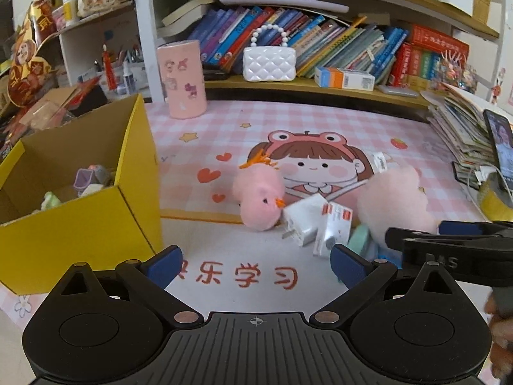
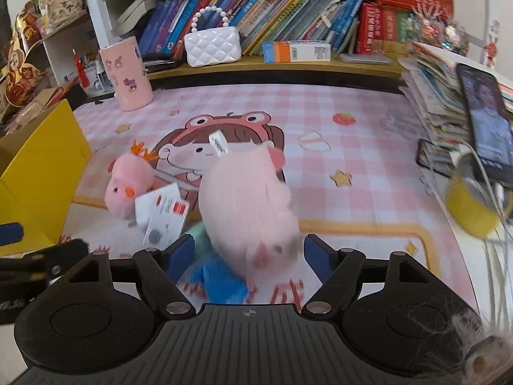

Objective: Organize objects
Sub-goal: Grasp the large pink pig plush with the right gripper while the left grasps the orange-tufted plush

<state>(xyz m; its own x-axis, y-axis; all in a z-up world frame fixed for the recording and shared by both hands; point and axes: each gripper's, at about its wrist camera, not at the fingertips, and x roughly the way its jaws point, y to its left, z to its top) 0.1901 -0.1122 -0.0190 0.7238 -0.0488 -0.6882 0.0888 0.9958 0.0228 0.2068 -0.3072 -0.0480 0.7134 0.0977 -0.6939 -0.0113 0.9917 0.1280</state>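
A big pink plush [image 2: 247, 199] lies on the desk mat between the open fingers of my right gripper [image 2: 250, 256]; the pads stand apart from it. It also shows in the left wrist view [image 1: 394, 205]. A small pink chick plush [image 1: 259, 195] [image 2: 123, 189] lies left of it, next to a white plug adapter [image 1: 304, 221] and a white card pack [image 1: 333, 231] [image 2: 163, 216]. A blue and green soft item [image 2: 221, 279] lies under the big plush. My left gripper [image 1: 256, 264] is open and empty over the mat. An open yellow box [image 1: 96, 215] [image 2: 38, 166] holds small toys.
A pink cylinder holder [image 1: 182, 78] stands at the back left. A white quilted purse [image 1: 269, 62] and books sit on the shelf. A stack of books [image 2: 439, 109], a phone [image 2: 487, 122] and a yellow tape roll [image 2: 471, 205] stand on the right.
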